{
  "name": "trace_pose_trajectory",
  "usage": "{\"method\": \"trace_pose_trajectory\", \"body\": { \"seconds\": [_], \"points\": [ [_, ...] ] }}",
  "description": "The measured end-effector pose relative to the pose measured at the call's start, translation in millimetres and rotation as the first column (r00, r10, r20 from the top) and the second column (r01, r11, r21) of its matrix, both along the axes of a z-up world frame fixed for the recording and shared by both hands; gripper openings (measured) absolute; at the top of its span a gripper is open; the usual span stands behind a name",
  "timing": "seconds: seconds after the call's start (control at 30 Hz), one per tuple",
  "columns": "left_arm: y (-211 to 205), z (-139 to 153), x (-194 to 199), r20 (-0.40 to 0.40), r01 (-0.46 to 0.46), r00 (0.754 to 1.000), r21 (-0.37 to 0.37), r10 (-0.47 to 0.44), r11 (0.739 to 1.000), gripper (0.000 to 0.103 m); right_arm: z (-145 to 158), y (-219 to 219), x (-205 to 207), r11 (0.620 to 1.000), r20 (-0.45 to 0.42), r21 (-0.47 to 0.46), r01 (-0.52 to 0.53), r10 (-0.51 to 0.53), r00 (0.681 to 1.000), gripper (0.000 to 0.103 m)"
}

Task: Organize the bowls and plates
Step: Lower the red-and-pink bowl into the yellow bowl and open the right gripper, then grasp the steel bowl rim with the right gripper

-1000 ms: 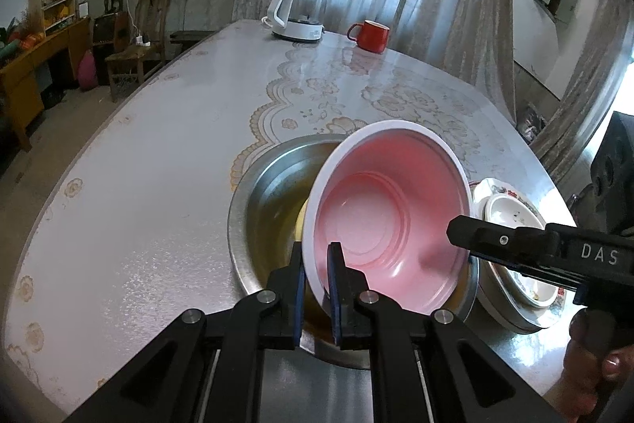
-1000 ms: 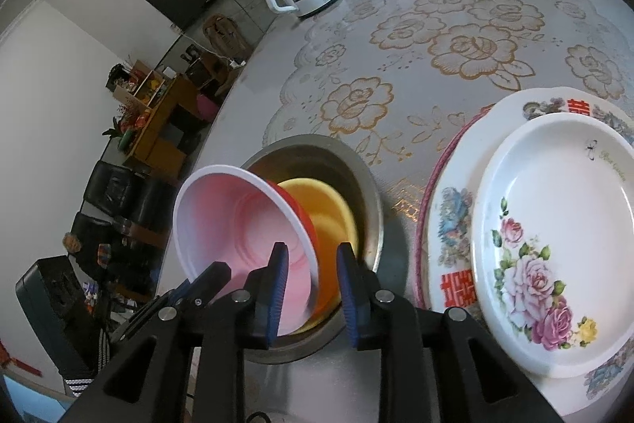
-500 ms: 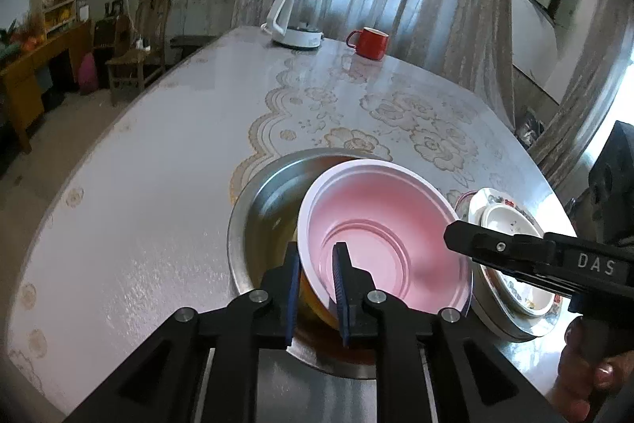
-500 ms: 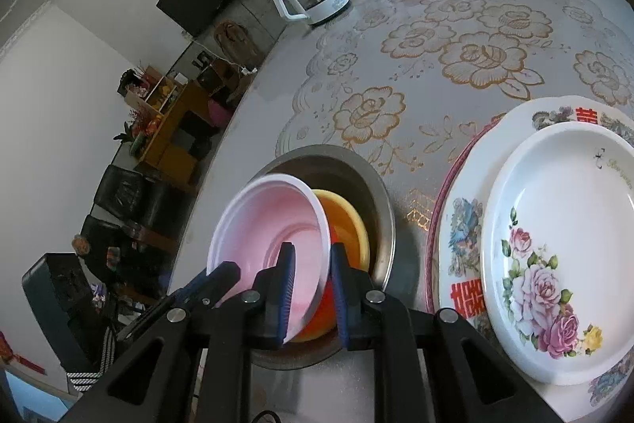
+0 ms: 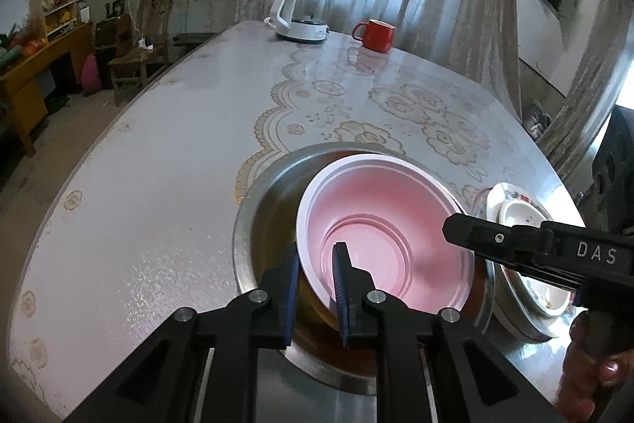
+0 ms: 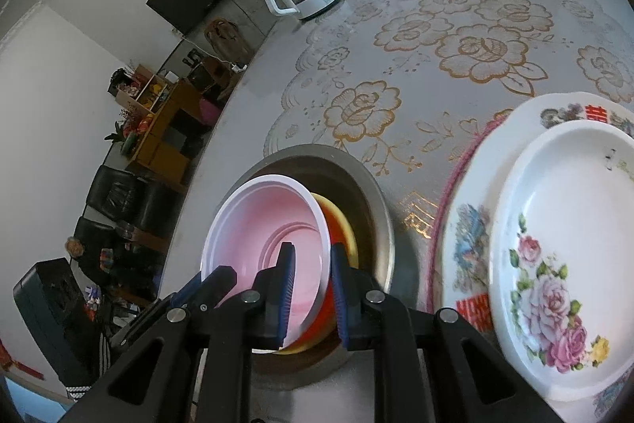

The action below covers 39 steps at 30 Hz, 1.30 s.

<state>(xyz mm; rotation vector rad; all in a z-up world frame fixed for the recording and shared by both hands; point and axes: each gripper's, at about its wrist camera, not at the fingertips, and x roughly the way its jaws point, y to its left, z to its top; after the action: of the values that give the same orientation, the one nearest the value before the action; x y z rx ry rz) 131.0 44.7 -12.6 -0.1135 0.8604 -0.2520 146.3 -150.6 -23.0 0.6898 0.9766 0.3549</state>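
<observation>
Two sets of jaws are engaged on one item. The left gripper (image 5: 315, 288) is clamped on the near-left rim of the pink bowl (image 5: 380, 236), one blue pad outside the wall and one inside. The right gripper (image 6: 311, 298) stands closed down across the opposite rim of the same bowl, one pad inside and one outside; contact appears made, though whether it bears any load cannot be told.

Pink bowl location: nested on an orange-red bowl (image 6: 323, 312) and a yellow bowl (image 6: 344, 228), all inside the steel basin (image 6: 380, 217) on the bench (image 5: 158, 165). It sits slightly tilted toward the basin's right side rather than centred.

Governing relation: the bowl lies directly ahead of and below both jaws, its rim running between them, so either hand could release first; neither is clearly nearer.

Beside the basin, well clear of it, a floral plate (image 6: 562, 264) rests on a larger patterned plate (image 6: 467, 244). A kettle (image 5: 303, 10) and red mug (image 5: 376, 34) stand at the far end.

Change noted: a second ago the pink bowl was tipped steeply up on edge; it now lies nearly flat in the stack, and the right jaws have narrowed onto its rim.
</observation>
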Motion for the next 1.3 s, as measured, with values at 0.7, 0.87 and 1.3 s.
{"method": "trace_pose_trajectory", "body": {
  "seconds": [0.7, 0.87, 1.3],
  "points": [
    [-1.4, 16.3, -18.4, 0.088, -0.024, 0.996, 0.029, 0.021, 0.999, 0.05, 9.2, -10.7, -13.3, 0.999, 0.047, 0.019, 0.049, -0.05, 0.998, 0.024],
    [-2.4, 19.7, -26.2, 0.118, -0.026, 0.993, 0.066, 0.018, 0.997, 0.057, 12.5, -12.3, -22.1, 0.998, 0.062, 0.028, 0.056, -0.058, 0.996, 0.025],
    [20.6, 19.5, -40.5, 0.135, -0.09, 0.987, 0.029, 0.085, 0.996, 0.08, 13.2, -15.0, -44.0, 0.998, 0.08, -0.01, 0.054, -0.053, 0.995, 0.025]
  ]
}}
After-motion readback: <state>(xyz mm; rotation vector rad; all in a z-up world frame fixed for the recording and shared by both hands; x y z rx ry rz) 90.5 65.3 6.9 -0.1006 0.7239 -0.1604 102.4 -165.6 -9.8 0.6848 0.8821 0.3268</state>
